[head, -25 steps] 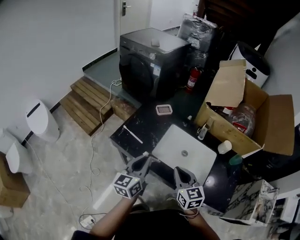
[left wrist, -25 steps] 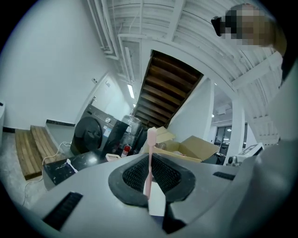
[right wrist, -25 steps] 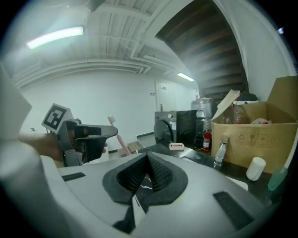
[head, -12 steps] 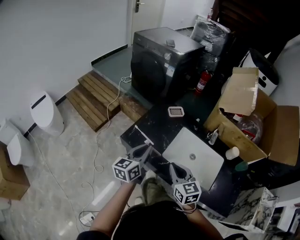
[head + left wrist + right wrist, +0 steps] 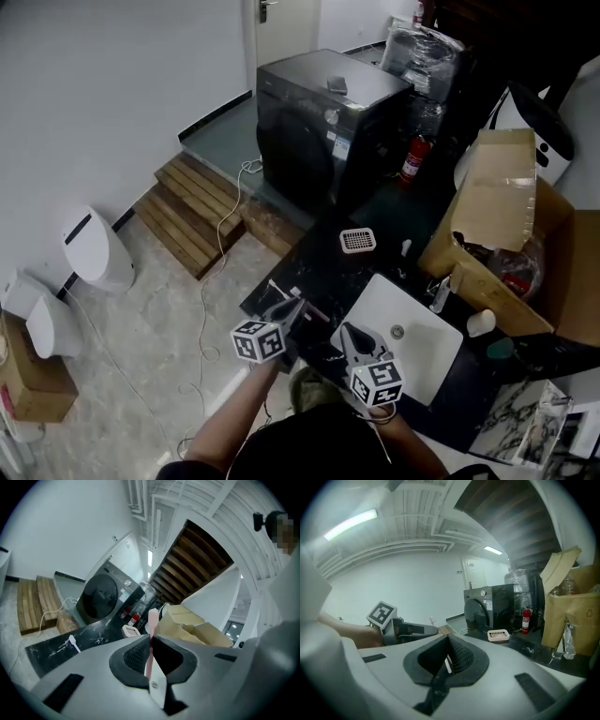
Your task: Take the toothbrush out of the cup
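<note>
A pink toothbrush [image 5: 152, 619] stands upright between the jaws of my left gripper [image 5: 150, 641], which is shut on its handle, with the head sticking up past the fingertips. In the head view the left gripper [image 5: 287, 309] hovers over the near left corner of the black counter [image 5: 323, 272]. My right gripper [image 5: 349, 330] sits beside it at the front edge of the white basin [image 5: 427, 361]. Its jaws [image 5: 447, 656] are shut with nothing held. I cannot make out a cup for certain.
A white toothbrush [image 5: 73, 643] lies on the counter near the left gripper. A soap dish [image 5: 357, 240], an open cardboard box [image 5: 506, 248] and a small white container [image 5: 481, 322] stand further back. Behind the counter are a dark washing machine [image 5: 328, 122] and a fire extinguisher [image 5: 415, 159].
Both grippers have shifted together toward the counter's near left corner and a little lower. The left one has rolled slightly. Both stay shut.
</note>
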Action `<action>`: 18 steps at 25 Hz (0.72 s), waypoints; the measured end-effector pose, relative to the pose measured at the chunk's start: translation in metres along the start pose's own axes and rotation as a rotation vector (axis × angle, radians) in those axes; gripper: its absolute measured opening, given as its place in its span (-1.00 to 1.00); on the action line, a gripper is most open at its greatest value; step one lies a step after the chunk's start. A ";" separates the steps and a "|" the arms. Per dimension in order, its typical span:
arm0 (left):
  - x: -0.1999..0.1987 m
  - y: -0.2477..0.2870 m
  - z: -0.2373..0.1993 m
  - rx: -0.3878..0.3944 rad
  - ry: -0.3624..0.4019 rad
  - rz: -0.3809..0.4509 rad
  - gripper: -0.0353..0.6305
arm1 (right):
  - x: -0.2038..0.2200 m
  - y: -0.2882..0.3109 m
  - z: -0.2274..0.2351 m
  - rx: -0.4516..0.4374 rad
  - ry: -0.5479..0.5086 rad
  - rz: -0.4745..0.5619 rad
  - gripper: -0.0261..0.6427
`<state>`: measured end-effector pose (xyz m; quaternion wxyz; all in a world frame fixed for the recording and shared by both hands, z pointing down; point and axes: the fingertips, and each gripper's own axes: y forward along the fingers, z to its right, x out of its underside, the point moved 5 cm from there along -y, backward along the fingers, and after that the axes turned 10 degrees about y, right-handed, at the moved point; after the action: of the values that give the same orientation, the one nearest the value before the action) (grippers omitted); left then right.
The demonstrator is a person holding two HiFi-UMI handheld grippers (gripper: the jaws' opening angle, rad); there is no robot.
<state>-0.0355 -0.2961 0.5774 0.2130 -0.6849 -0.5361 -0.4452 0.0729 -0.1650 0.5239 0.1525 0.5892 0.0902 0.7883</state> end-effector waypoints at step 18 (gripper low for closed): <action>0.050 0.100 -0.120 -0.077 -0.319 -0.144 -0.76 | 0.015 0.085 0.119 0.107 0.172 -0.123 -0.88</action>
<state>0.0126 -0.3944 0.6994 0.0662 -0.7144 -0.5932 -0.3652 0.1713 -0.2437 0.5991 0.1607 0.5200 0.1809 0.8192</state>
